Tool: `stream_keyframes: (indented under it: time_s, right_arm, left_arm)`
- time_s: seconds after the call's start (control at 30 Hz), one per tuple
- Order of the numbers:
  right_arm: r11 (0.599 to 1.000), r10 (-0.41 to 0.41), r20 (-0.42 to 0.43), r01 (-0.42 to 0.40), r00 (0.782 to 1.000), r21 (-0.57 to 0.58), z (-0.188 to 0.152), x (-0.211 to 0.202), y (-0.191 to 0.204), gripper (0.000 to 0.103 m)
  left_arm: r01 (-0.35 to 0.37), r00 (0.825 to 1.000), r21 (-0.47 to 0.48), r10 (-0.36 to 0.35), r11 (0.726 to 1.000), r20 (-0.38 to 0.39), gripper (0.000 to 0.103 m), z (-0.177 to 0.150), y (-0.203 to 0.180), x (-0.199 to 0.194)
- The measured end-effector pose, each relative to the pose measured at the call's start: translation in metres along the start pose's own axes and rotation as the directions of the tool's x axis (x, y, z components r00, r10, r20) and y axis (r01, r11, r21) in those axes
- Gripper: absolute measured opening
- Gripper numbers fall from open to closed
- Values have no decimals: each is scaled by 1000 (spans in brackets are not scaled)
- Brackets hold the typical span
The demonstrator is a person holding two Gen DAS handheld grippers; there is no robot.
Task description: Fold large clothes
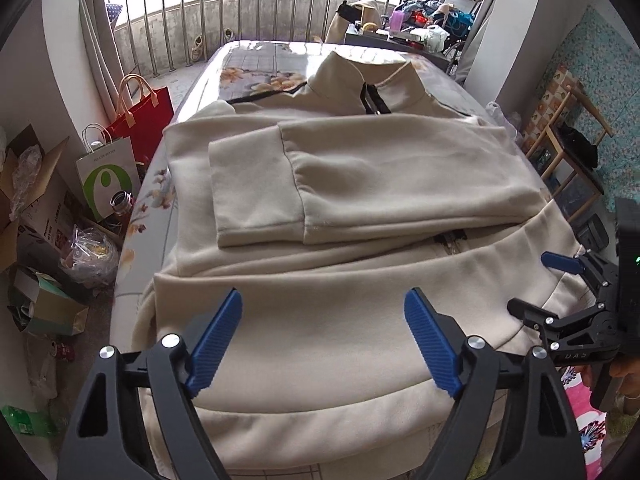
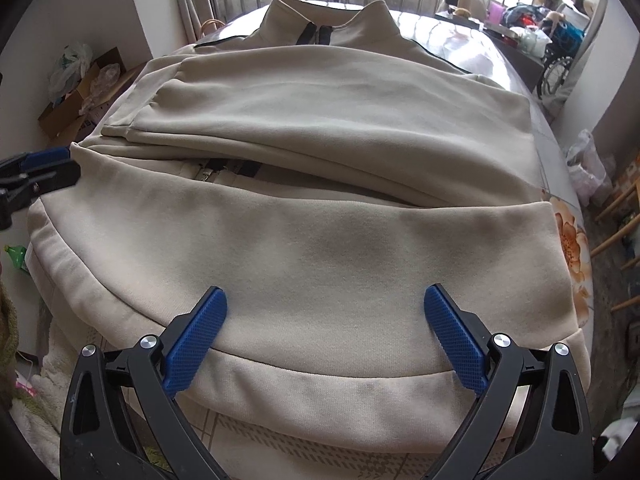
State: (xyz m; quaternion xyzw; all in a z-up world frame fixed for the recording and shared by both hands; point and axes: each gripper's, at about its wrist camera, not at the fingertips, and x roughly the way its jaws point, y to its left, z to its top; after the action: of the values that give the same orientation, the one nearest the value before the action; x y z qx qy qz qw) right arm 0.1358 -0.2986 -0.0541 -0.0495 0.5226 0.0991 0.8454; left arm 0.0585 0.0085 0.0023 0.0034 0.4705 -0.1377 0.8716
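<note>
A large beige zip-front jacket [image 1: 352, 168] lies face up on a table covered with a floral cloth [image 1: 248, 64]. Its collar [image 2: 332, 20] points away and both sleeves are folded across the chest. My left gripper [image 1: 324, 308] hangs open over the near left part of the hem, with nothing between its blue pads. My right gripper [image 2: 326, 300] stands open just above the hem band [image 2: 320, 392] on the near right, pads apart and empty. In the left wrist view the right gripper [image 1: 536, 284] shows at the jacket's right edge.
Paper bags [image 1: 140, 120], cardboard boxes [image 1: 32, 184] and plastic litter crowd the floor left of the table. A metal railing [image 1: 240, 20] runs behind it. A cluttered side table [image 1: 412, 32] stands at the back right, a wooden chair [image 1: 572, 152] at the right.
</note>
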Motion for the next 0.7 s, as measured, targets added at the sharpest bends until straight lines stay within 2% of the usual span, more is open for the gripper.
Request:
stream_keyframes:
  time_s: [0.07,0.23,0.33,0.53,0.7]
  right_arm:
    - [1000,2,-23,-2,1000,2,3,1,0,95]
    - [997,70,-71,-68,995,24,13,-5,-12,95]
    - [994,107,-17,-106,994,28,33,-28,-21,95]
    - [996,89,144,-86,986,-27,99,-68,-39,95]
    - [991,119,163,-126,980,34,165,-55,-68,95]
  left_arm:
    - [30,999,7,-30,1000,21,87,13,8,-6]
    - [29,999,21,-29,999,12,87,60,21,-10]
    - [24,999,29,-26,999,45,87,96,21,-15]
    - [52,995,10,-53,999,84,87,172,10,2]
    - [56,997,-23,-55,998,59,87,222,1,51]
